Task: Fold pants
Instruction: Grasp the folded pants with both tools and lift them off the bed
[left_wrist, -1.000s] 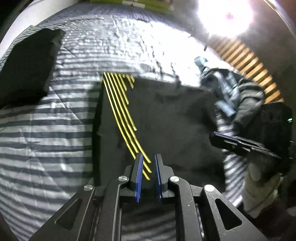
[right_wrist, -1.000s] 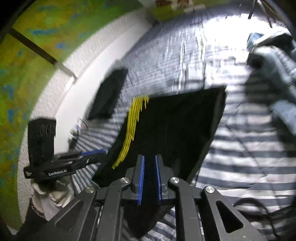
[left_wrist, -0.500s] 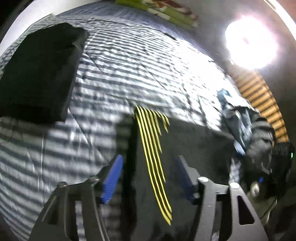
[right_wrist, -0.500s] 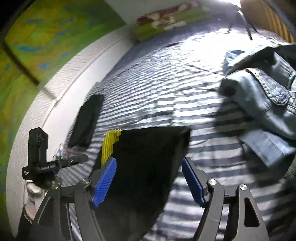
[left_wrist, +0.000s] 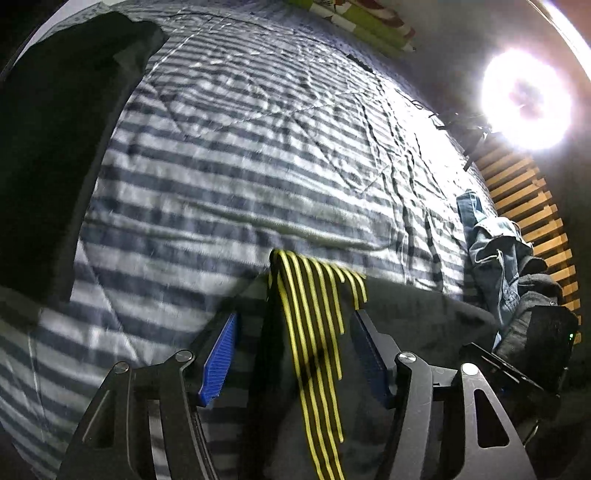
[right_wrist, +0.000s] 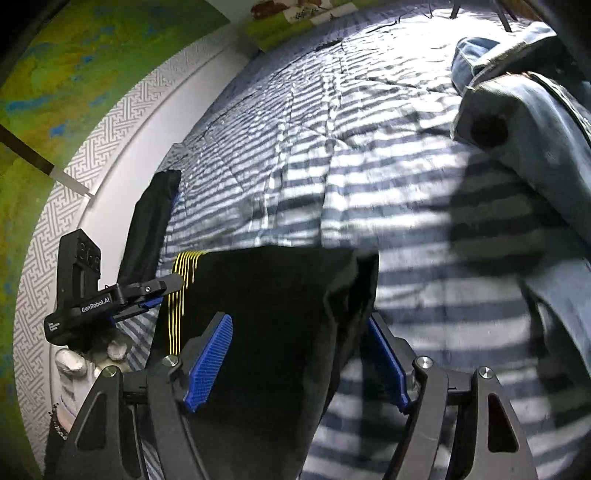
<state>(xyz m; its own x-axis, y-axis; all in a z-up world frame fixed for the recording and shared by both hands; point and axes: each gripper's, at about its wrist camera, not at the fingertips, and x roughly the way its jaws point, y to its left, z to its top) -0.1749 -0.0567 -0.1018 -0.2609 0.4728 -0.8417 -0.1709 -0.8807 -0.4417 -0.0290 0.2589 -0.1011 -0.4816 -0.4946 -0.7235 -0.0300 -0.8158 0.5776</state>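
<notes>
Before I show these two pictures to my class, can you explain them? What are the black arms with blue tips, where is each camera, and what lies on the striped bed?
There is no robot here. A person holds a hand tool in each hand, and each tool carries a wide-angle camera looking along its two blue-padded fingers. One picture comes from the left gripper, the other from the right gripper. Both are open and hold nothing. Between their fingers lie the black pants with yellow stripes, folded flat on the striped bedcover. A second folded dark garment lies farther off, and a heap of denim clothes lies to the right.
</notes>
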